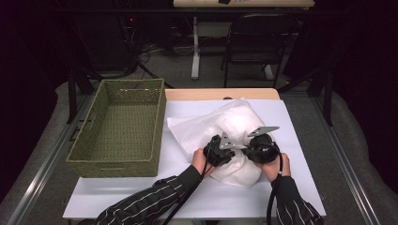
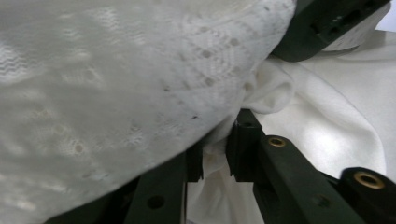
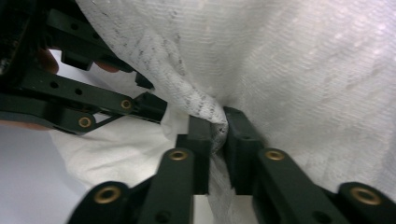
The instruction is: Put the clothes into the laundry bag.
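Note:
A white lacy cloth (image 1: 232, 129) lies bunched on the white table top (image 1: 300, 187), right of the basket. My left gripper (image 1: 224, 151) is shut on a fold of the cloth (image 2: 116, 93) at its near left side; the pinched fabric sits between the jaws of my left gripper (image 2: 215, 156). My right gripper (image 1: 253, 149) is shut on the cloth (image 3: 303, 65) a few centimetres to the right, with a lace ridge squeezed between the jaws of my right gripper (image 3: 215, 140). The two grippers face each other closely. In the right gripper view the left gripper (image 3: 140, 100) appears at upper left.
A green woven basket (image 1: 98, 159) stands empty on the table's left part. A strip of wooden table edge (image 1: 220, 93) runs behind the cloth. A black chair (image 1: 256, 42) and a table leg (image 1: 195, 51) stand beyond the table. Striped sleeves (image 1: 155, 201) enter from the bottom.

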`<state>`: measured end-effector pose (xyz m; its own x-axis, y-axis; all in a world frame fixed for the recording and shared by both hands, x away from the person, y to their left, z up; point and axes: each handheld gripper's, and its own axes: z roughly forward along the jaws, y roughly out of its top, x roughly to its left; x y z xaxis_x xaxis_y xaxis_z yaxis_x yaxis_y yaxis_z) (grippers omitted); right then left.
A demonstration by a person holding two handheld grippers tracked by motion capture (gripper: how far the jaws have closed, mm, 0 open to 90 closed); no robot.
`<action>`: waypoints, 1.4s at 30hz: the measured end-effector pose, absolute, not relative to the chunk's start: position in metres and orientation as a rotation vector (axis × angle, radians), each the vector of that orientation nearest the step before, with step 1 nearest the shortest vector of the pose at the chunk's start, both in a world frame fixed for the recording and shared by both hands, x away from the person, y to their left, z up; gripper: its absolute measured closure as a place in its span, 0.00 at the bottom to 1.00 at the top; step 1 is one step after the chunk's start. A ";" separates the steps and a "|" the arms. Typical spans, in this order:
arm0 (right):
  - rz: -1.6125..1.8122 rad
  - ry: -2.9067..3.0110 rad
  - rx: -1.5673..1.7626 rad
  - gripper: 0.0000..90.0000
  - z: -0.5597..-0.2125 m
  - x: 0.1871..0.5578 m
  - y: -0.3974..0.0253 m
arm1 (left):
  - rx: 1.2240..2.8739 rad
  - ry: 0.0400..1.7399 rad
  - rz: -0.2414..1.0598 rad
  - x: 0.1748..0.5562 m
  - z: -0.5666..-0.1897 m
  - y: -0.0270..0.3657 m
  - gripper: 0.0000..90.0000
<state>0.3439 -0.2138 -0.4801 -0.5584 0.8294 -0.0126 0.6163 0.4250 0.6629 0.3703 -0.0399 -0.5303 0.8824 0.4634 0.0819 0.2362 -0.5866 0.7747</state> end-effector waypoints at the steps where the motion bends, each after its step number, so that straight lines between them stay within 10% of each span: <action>1: 0.886 2.346 1.244 0.95 -0.480 0.344 -0.213 | 2.207 0.506 0.354 0.370 -0.530 -0.040 0.89; 19: 1.089 2.267 1.281 0.99 -0.444 0.328 -0.227 | 2.062 0.567 0.336 0.406 -0.486 -0.059 0.88; 28: 0.980 2.274 1.322 0.98 -0.462 0.339 -0.230 | 2.196 0.440 0.356 0.388 -0.491 -0.043 0.52; 42: 0.952 2.276 1.311 0.98 -0.464 0.340 -0.224 | 2.245 0.464 0.397 0.350 -0.509 -0.024 0.22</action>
<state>0.3402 -0.2240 -0.4644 -0.5126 0.8580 0.0328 0.6257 0.3471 0.6986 0.3502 -0.0238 -0.5087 0.8838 0.4488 0.1319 0.2006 -0.6184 0.7598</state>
